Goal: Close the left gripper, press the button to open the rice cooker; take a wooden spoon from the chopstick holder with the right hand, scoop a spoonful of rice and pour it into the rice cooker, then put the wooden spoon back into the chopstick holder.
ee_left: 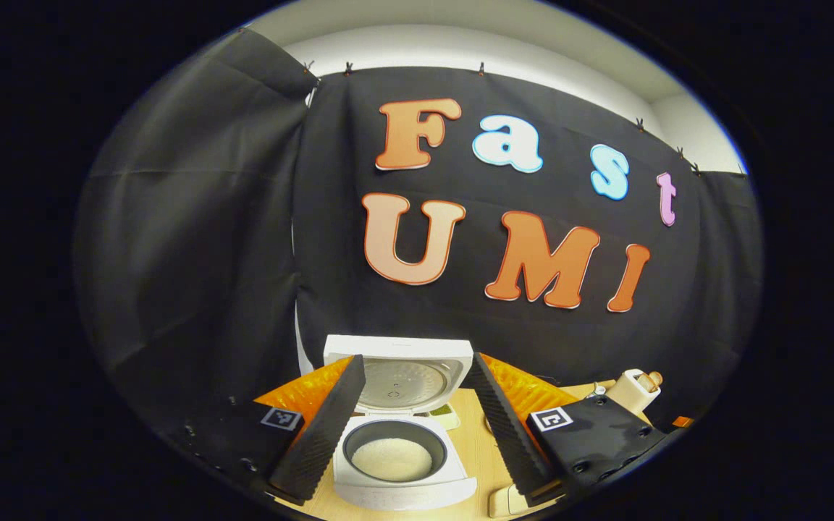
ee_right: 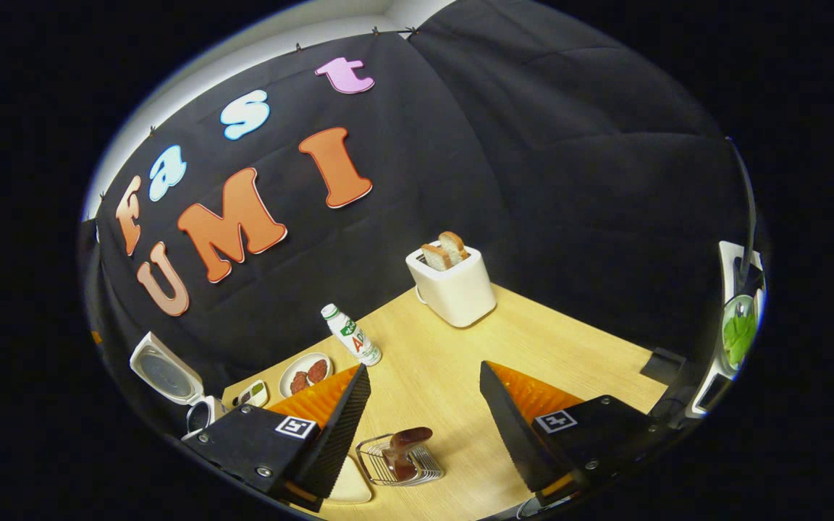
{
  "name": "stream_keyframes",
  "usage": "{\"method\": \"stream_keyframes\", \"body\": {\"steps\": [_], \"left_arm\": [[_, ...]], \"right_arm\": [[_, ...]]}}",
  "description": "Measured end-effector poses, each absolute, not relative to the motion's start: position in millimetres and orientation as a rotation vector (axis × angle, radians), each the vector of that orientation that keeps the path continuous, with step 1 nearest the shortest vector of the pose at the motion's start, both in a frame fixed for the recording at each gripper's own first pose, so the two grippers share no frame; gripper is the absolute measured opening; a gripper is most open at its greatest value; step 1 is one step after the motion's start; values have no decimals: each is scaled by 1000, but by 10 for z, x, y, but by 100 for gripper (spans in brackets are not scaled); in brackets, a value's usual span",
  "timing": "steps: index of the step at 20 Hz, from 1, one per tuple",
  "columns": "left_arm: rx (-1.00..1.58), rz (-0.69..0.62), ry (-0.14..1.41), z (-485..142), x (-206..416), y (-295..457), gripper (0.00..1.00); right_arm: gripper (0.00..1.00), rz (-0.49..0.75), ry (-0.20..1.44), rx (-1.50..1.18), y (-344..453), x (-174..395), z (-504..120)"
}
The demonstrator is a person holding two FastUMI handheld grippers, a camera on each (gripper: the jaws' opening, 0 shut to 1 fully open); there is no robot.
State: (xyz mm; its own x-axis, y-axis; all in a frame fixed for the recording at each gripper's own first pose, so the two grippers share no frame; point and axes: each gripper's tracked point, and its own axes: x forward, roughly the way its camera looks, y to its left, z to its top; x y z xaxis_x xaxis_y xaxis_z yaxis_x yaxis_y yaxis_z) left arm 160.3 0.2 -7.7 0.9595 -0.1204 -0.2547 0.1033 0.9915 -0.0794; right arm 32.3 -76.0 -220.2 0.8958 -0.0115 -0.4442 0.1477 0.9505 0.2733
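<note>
Left gripper (ee_left: pixel 417 427), spread, frames the white lid-up rice cooker (ee_left: pixel 399 441) holding rice. Right gripper (ee_right: pixel 420 427), also spread, hovers over the wire chopstick holder (ee_right: pixel 399 459), where 1 brown wooden spoon (ee_right: pixel 404 443) rests, seemingly returned.

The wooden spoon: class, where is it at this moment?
In the right gripper view, the wooden spoon stands in the wire chopstick holder on the wooden table, low between the open right tool's fingers.
</note>
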Motion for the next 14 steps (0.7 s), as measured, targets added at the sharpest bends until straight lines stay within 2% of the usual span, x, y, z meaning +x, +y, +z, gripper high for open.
{"method": "stream_keyframes", "body": {"steps": [7,14], "left_arm": [[-65,-86,338,-126,2590,-81,100],[-31,-94,491,-537,3403,-180,98]], "right_arm": [[94,-88,429,394,-736,304,-2101],[94,-123,414,397,-783,333,-2035]]}}
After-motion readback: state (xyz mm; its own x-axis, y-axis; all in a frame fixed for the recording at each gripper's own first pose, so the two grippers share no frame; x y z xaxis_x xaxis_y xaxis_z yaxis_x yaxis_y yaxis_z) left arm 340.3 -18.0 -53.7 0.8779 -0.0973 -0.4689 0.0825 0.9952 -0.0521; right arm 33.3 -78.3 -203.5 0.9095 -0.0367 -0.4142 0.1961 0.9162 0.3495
